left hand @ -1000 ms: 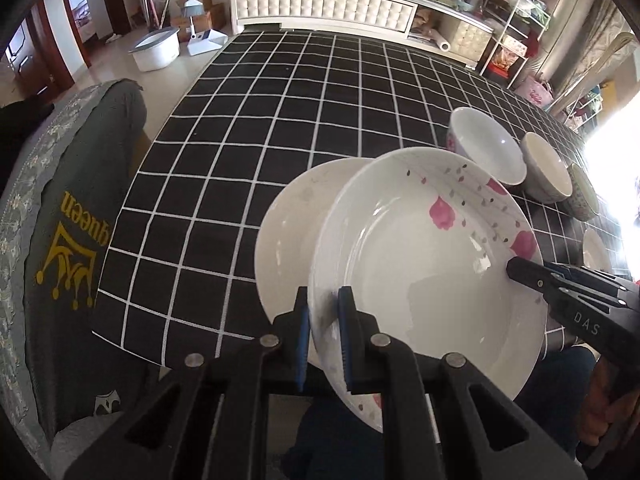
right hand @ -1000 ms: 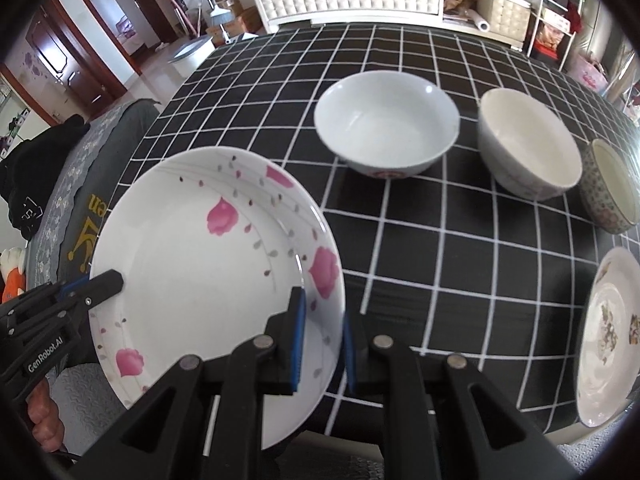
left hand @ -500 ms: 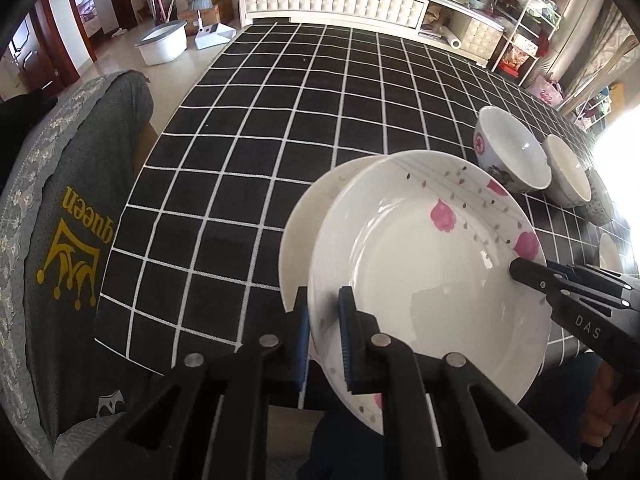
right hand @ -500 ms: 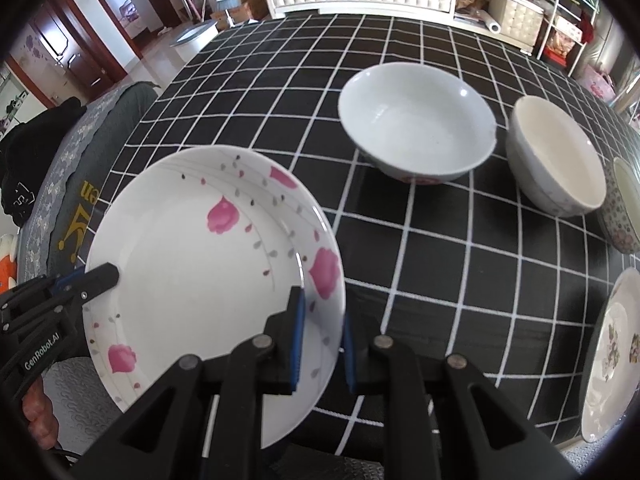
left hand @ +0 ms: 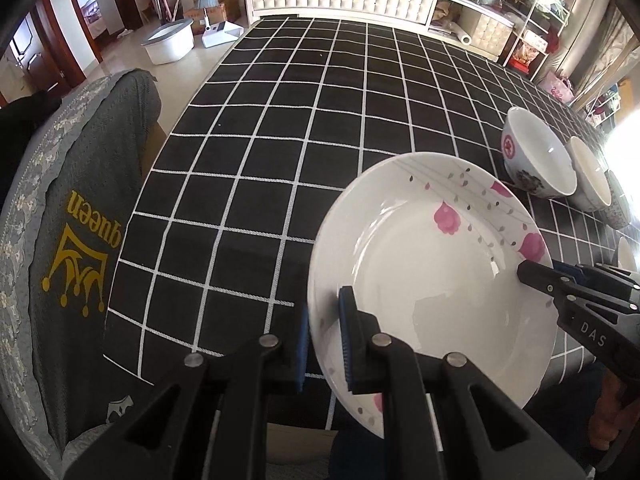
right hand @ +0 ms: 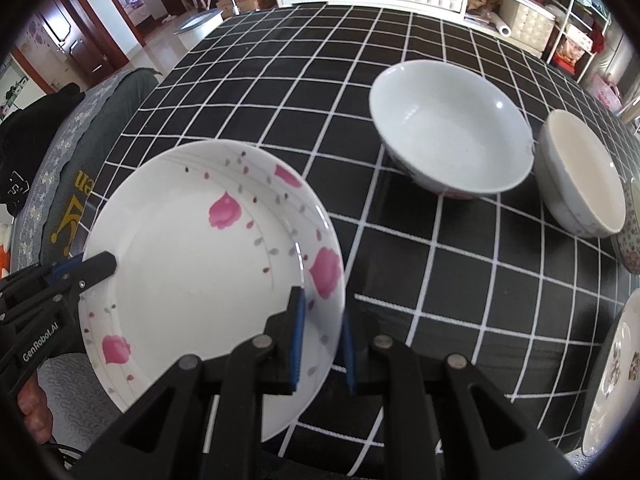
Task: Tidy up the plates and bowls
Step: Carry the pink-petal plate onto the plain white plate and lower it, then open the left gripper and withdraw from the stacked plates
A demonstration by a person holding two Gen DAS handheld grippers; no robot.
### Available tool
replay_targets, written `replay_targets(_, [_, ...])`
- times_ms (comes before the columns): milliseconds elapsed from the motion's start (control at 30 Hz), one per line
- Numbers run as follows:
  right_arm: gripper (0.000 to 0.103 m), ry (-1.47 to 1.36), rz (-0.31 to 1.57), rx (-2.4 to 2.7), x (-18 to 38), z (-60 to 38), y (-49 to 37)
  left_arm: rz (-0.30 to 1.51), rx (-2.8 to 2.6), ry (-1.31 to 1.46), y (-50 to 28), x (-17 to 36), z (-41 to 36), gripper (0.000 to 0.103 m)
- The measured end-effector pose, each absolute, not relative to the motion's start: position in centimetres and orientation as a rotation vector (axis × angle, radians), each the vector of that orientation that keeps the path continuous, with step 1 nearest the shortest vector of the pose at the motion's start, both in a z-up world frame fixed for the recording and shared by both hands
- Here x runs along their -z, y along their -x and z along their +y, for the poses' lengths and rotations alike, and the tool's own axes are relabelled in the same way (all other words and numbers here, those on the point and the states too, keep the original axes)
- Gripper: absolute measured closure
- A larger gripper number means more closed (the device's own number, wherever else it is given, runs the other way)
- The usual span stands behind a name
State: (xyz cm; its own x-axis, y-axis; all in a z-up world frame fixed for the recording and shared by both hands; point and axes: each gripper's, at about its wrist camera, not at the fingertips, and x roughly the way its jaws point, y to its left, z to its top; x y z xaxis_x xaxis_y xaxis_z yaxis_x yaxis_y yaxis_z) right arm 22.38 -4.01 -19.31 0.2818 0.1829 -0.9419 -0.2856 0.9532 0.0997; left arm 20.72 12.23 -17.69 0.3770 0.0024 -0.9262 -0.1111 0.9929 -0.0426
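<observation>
Left wrist view: my left claw (left hand: pixel 324 336) and right claw (right hand: pixel 322 334) each clamp opposite rims of the pink-flowered plate (left hand: pixel 432 276), held above the desk's (left hand: pixel 280 152) near edge.

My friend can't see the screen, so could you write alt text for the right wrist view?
A white plate with pink flowers is clamped at opposite rims by the right gripper in front and the left gripper from the left. Beyond it, on a black checked tablecloth, stand a white bowl and a cream bowl.
</observation>
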Motion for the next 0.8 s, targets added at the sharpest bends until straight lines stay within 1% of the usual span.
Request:
replay_targets(433, [0.082,0.199,1.21,-0.288,19.3,-2.8,-22.2,1.199,-0.097,0.053,-21.1,18.4,12.0,0.089])
replay_targets(633, [0.082,0.206,1.205,-0.282,19.1,-2.8,-22.0,1.174,-0.109,-0.011,-20.7,17.2,11.5,0.09])
replay_targets(800, [0.082,0.127,1.193,-0.301,18.0,-3.8,-21.8,1.161,-0.08,0.031,-20.3,16.1,11.7,0.09])
